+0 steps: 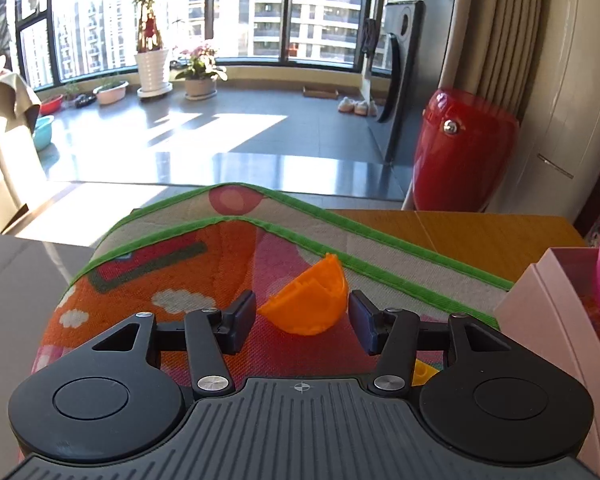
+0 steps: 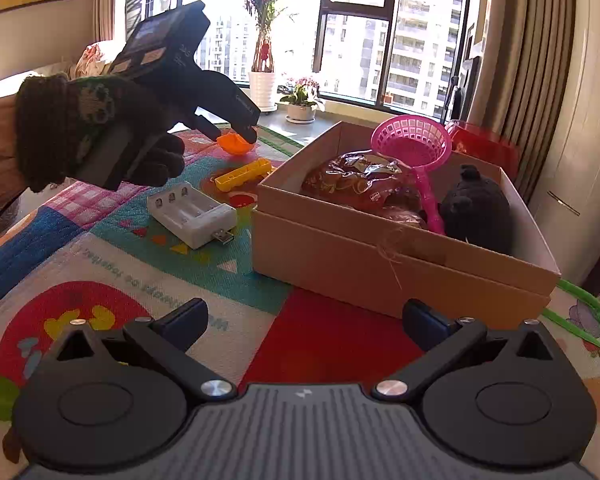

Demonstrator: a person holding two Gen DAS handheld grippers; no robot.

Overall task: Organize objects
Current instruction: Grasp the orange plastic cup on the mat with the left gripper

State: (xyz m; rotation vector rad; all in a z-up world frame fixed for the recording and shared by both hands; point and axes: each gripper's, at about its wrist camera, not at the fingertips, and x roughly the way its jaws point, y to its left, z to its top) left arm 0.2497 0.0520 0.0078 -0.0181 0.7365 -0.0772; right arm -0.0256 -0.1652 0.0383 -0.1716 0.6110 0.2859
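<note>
1. Left gripper (image 1: 302,318): jaws partly parted around an orange half-shell toy (image 1: 308,306) on the play mat (image 1: 148,280). Pads stand just beside its edges; whether they press it, cannot tell.
2. Right wrist view: gloved hand (image 2: 96,136) holds that gripper, its tips at the orange toy at the mat's far end.
3. Right gripper (image 2: 304,320): released, jaws spread wide, nothing between them; hangs over the mat before the cardboard box (image 2: 380,264).
4. In the box: pink strainer (image 2: 414,146), wrapped snack packet (image 2: 360,184), black plush toy (image 2: 478,210).
5. On the mat beside the box: white battery charger (image 2: 192,212), yellow toy block (image 2: 242,174).
</note>
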